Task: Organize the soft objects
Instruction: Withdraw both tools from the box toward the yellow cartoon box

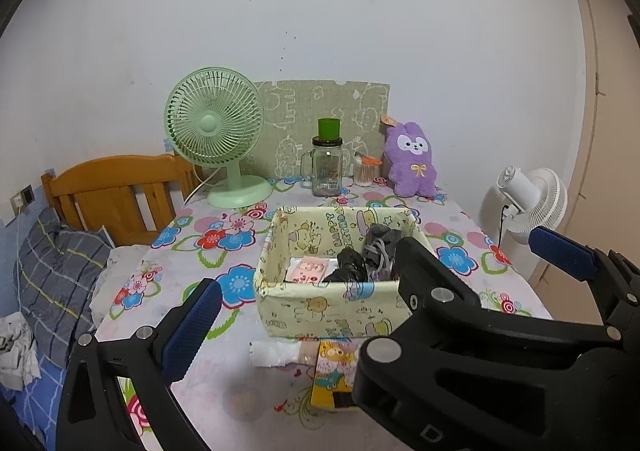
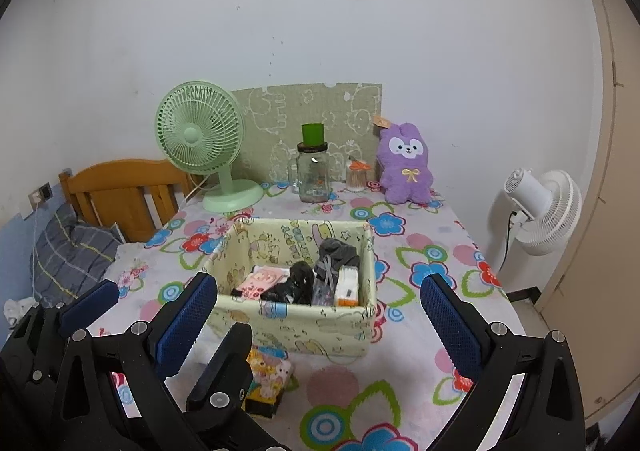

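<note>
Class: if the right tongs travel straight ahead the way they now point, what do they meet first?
Most likely the near wall of the yellow cartoon-print box, which sits centred between the open right tongs. Depth is hard to judge; held higher, they might pass over the rim.

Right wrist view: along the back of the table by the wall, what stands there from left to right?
Green desk fan → glass mug jar with the green cap → small jar of cotton swabs → purple plush bunny. The white fan stands off the table, further right.

Purple plush (image 1: 412, 161) behind fabric box (image 1: 320, 311)
</note>
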Demonstrator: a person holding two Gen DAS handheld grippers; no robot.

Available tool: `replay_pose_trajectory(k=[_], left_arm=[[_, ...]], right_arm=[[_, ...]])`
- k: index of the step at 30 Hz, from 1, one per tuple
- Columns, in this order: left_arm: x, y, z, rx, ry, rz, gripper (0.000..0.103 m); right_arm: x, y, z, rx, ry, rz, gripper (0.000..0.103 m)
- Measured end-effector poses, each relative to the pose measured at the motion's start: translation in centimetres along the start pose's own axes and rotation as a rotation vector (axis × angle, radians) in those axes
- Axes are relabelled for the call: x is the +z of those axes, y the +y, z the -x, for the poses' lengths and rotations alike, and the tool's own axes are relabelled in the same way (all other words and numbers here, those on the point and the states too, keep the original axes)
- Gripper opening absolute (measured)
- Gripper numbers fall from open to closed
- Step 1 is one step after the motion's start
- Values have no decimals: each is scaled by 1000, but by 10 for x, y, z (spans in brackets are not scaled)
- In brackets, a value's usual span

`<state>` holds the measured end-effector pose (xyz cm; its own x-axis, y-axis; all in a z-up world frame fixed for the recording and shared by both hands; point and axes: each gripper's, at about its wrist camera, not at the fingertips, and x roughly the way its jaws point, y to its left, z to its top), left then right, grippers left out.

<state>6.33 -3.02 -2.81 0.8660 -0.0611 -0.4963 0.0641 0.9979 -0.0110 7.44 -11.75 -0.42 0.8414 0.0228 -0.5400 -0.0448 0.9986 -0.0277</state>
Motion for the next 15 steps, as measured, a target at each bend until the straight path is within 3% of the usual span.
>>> replay_pose_trajectory(k=[15], left_arm=[[-33, -1, 8, 3, 17, -11, 103]], right_arm=[[-33, 0, 8, 6, 25, -8, 103]])
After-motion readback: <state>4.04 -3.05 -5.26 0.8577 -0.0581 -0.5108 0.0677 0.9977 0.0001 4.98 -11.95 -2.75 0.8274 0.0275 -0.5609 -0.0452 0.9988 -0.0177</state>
